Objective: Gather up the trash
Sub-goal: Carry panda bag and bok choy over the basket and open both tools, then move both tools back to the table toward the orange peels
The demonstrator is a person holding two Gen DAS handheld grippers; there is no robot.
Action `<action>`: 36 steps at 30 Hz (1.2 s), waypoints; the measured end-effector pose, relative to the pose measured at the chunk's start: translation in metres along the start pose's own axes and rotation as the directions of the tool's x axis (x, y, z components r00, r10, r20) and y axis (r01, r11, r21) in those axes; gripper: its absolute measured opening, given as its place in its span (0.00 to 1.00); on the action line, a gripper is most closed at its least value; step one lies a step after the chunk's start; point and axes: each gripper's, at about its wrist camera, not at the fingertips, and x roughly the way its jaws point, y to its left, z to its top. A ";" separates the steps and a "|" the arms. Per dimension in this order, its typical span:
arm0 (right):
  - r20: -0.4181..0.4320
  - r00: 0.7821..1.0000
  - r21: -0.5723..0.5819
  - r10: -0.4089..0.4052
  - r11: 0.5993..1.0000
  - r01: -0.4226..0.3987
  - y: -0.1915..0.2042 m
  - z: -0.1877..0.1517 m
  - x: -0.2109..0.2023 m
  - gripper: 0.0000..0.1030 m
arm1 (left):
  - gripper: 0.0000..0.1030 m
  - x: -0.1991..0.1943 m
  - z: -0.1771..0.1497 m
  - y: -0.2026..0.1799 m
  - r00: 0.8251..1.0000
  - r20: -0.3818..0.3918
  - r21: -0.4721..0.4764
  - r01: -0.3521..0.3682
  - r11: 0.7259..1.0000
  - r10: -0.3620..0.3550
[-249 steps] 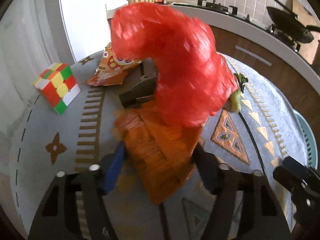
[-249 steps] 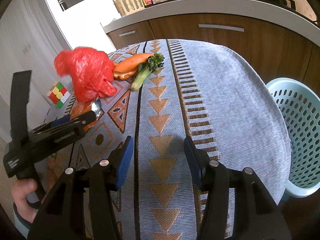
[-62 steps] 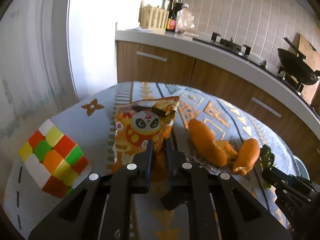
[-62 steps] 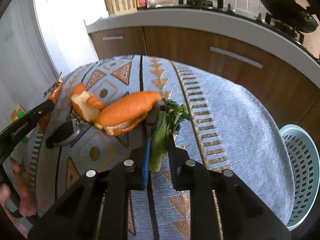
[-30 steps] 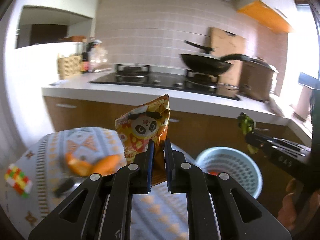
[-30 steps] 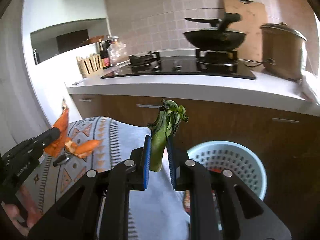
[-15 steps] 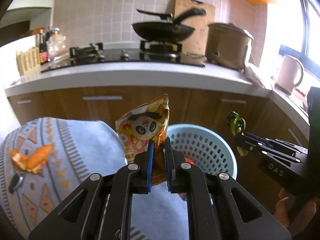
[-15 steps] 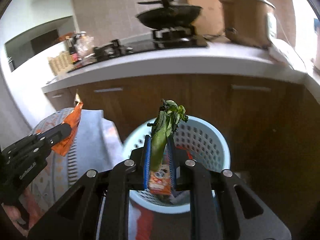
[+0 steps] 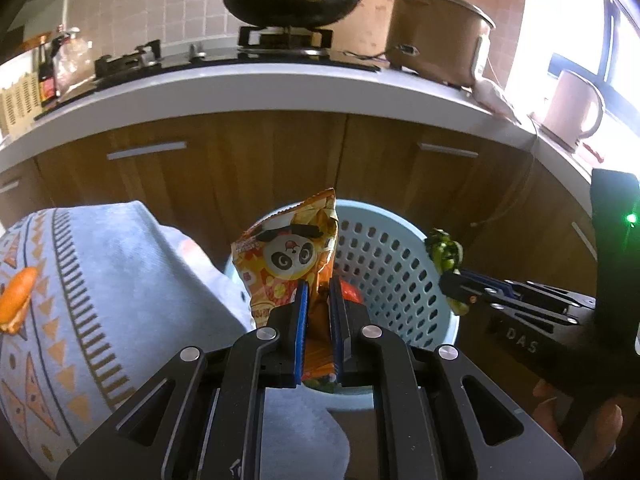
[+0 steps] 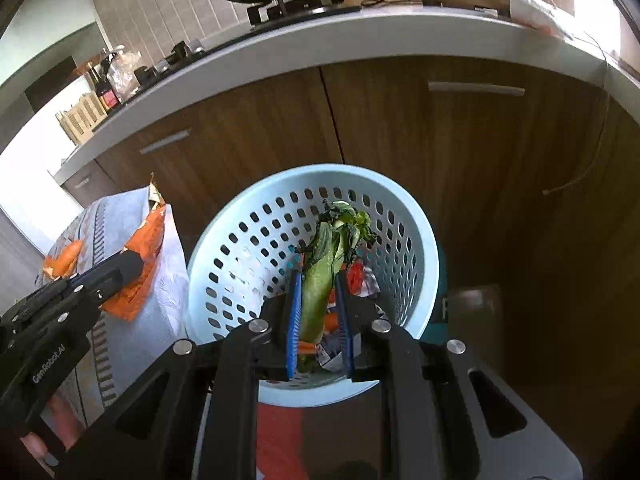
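Two more bits of trash about to go in the bin

Left tool (image 9: 318, 300) is clamped on the panda snack bag (image 9: 288, 256), right tool (image 10: 318, 300) is clamped on a wilted leafy green (image 10: 324, 272); both hang over the pale blue perforated basket (image 10: 224, 248), which already holds some wrappers. Neither's dropped yet. Orange peel (image 9: 16, 300) is left on the desk (image 9: 120, 280) with the patterned cloth. Nothing blocks the basket mouth.

The orange snack bag (image 9: 288, 260), printed with a panda, stands upright and crumpled, pinched at its lower part over the near rim of the pale blue perforated basket (image 10: 248, 248). The wilted green vegetable stalk (image 10: 324, 276) points leaves-up above the basket's opening, over wrappers inside (image 10: 360, 280).
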 end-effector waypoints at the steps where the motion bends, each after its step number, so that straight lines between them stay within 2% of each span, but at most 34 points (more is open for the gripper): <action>1: -0.011 1.000 0.005 0.009 1.000 -0.009 -0.001 0.000 0.002 0.15 | 0.11 0.001 -0.001 -0.002 1.000 0.000 0.006 -0.007 1.000 0.007; 2: -0.015 1.000 0.009 0.014 1.000 -0.013 -0.002 -0.001 0.003 0.15 | 0.14 0.000 -0.001 -0.004 1.000 0.002 0.010 -0.013 1.000 0.013; 4: -0.019 1.000 0.015 0.013 1.000 -0.012 -0.003 -0.001 0.005 0.20 | 0.40 -0.002 -0.001 -0.006 1.000 0.011 0.013 -0.017 1.000 0.017; 6: -0.016 1.000 0.019 0.016 1.000 -0.016 -0.007 0.000 0.005 0.25 | 0.45 -0.006 -0.002 -0.005 0.999 0.027 0.014 -0.029 0.999 0.029; 11: 0.001 1.000 0.019 0.029 0.999 -0.029 -0.004 0.002 -0.001 0.35 | 0.46 -0.011 -0.002 0.003 0.999 0.031 -0.004 -0.024 1.000 0.024; 13: 0.013 0.999 0.014 0.030 0.999 -0.030 -0.001 0.002 -0.005 0.47 | 0.47 -0.013 -0.003 0.007 0.999 0.034 -0.020 -0.021 1.000 0.021; 20: 0.032 0.998 -0.019 0.045 0.999 -0.045 0.015 0.003 -0.014 0.47 | 0.47 -0.020 -0.005 0.017 0.999 0.040 -0.041 -0.025 0.999 0.026; 24: 0.040 0.998 -0.047 0.058 0.997 -0.056 0.031 0.005 -0.019 0.47 | 0.47 -0.032 -0.006 0.028 0.997 0.057 -0.060 -0.046 0.997 0.049; 27: 0.042 0.997 -0.074 0.067 0.995 -0.064 0.045 0.005 -0.021 0.47 | 0.47 -0.042 -0.011 0.048 0.995 0.054 -0.113 -0.079 0.990 0.086; 31: 0.041 0.995 -0.124 0.092 0.989 -0.087 0.074 0.004 -0.023 0.47 | 0.46 -0.060 -0.020 0.090 0.993 0.052 -0.224 -0.096 0.970 0.110; 34: 0.029 0.992 -0.162 0.124 0.980 -0.118 0.099 0.004 -0.022 0.47 | 0.46 -0.078 -0.027 0.123 0.983 0.063 -0.282 -0.149 0.948 0.173; 36: 0.021 0.990 -0.197 0.141 0.971 -0.134 0.119 0.004 -0.021 0.47 | 0.46 -0.094 -0.032 0.150 0.971 0.069 -0.327 -0.196 0.925 0.230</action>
